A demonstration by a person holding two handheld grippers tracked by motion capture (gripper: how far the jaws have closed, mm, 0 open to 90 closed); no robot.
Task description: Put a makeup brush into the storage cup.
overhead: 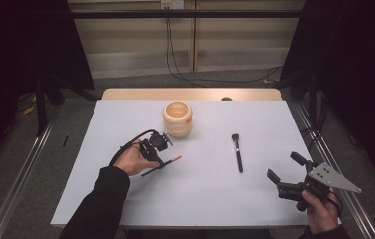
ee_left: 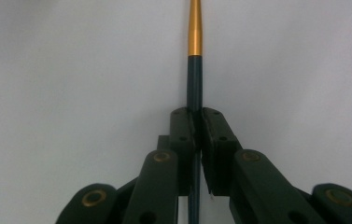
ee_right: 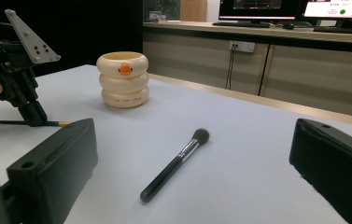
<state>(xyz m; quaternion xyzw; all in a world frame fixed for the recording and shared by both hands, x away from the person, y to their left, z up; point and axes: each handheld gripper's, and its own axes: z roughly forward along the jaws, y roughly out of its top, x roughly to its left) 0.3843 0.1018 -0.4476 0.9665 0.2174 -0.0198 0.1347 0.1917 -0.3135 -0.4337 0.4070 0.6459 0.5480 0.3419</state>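
Note:
A thin black pencil-like brush with a gold tip (overhead: 164,165) lies low over the white table, and my left gripper (overhead: 154,158) is shut on its dark shaft (ee_left: 194,84). In the right gripper view the same left gripper (ee_right: 32,119) stands on the stick (ee_right: 47,123). A cream ribbed duck-faced pot (overhead: 177,119) (ee_right: 123,79) stands upright behind it. A black makeup brush (overhead: 236,152) (ee_right: 176,163) lies flat at centre right. My right gripper (overhead: 287,167) hovers open near the table's right front, nothing between its jaws.
The white table (overhead: 200,199) has a wooden strip along its far edge. Metal rails run down both sides of it. Cables trail across the floor behind. A counter with monitors (ee_right: 257,9) stands beyond the table.

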